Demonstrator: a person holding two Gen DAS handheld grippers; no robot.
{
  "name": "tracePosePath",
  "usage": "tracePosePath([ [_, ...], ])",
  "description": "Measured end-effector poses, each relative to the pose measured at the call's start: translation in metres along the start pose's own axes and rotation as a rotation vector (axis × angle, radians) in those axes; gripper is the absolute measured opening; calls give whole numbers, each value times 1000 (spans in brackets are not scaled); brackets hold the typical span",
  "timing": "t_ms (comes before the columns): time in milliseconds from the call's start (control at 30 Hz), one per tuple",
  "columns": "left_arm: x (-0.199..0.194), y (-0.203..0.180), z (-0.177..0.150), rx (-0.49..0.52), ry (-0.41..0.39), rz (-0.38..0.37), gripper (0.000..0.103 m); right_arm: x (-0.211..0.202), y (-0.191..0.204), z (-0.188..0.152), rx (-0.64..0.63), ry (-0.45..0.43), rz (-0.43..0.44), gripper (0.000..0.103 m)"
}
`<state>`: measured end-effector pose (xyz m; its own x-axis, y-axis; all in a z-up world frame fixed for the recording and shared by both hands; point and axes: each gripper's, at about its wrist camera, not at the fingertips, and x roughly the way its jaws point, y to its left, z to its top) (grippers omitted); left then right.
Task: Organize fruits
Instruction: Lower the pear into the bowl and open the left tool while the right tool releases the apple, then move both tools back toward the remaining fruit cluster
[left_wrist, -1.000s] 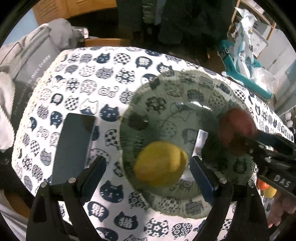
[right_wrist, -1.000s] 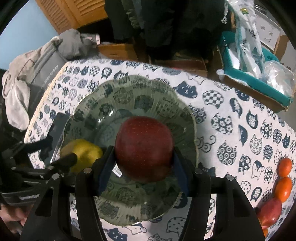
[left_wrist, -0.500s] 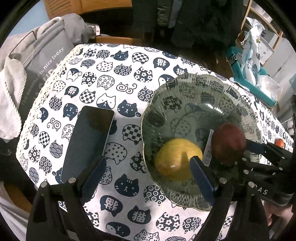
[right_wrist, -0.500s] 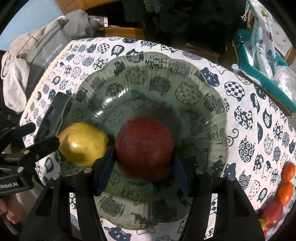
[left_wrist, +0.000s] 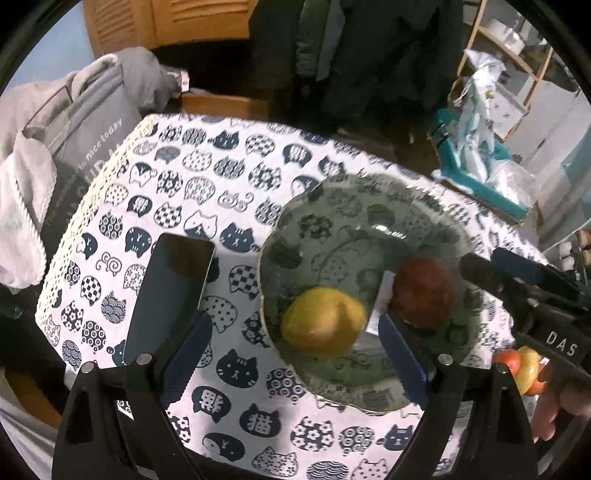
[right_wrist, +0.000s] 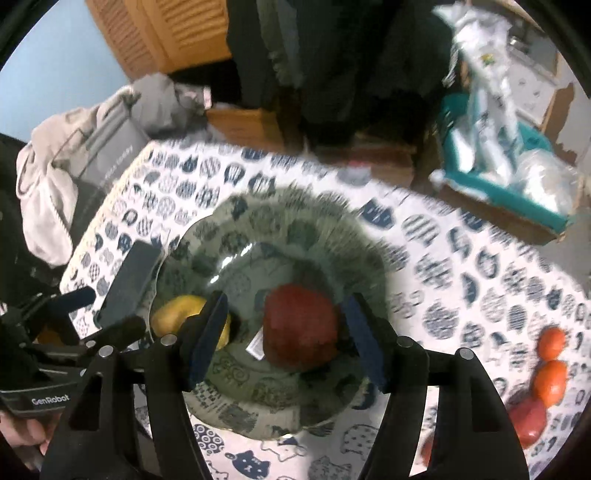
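Glass bowl (left_wrist: 369, 221) on the cat-print surface (left_wrist: 177, 192) holds a yellow fruit (left_wrist: 323, 321) beside a red apple (right_wrist: 301, 328). Left gripper (left_wrist: 291, 343) hangs spread and empty; right gripper (right_wrist: 286, 338) stands released around the apple. Smooth, firm and probably slippery, it is best gripped across its widest middle.

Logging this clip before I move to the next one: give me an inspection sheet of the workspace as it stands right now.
Surface: table with cat-print cloth.
Job's things: glass bowl holds a yellow fruit and a red apple; orange and red fruits lie loose on the cloth at the right.
Clutter: dark phone lies flat beside the bowl.
Grippers: left gripper open and empty; right gripper open, fingers either side of the apple, not touching it.
Cables: nothing seen.
Surroundings: grey clothing pile, teal tray with bags, wooden louvred door.
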<state>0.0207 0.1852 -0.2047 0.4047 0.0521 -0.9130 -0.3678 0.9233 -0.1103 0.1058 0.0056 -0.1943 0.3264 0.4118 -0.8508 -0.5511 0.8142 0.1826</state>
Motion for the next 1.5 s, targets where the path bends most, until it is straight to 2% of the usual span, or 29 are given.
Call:
tracePosePath([
  [167, -24, -12, 5, 9, -51, -41, 93, -44, -9, 2, -3, -94, -45, 68],
  [300, -41, -25, 4, 33, -80, -67, 93, -79, -18, 1, 15, -161, -66, 74],
  [567, -76, -58, 2, 104, -138, -128, 93, -146, -36, -15, 31, -272, -103, 79],
  [800, -110, -85, -6, 160, -192, -194, 93, -189, -52, -38, 35, -316, -139, 82],
  [1067, -134, -120, -19, 252, -235, -234, 93, -231, -75, -64, 59, -369, -187, 84],
  [1233, -140, -139, -27, 303, -247, -233, 93, -250, -89, -79, 73, -395, -212, 84],
  [1500, -131, -165, -32, 347, -215, -249, 93, -264, -119, -101, 105, -395, -255, 85],
])
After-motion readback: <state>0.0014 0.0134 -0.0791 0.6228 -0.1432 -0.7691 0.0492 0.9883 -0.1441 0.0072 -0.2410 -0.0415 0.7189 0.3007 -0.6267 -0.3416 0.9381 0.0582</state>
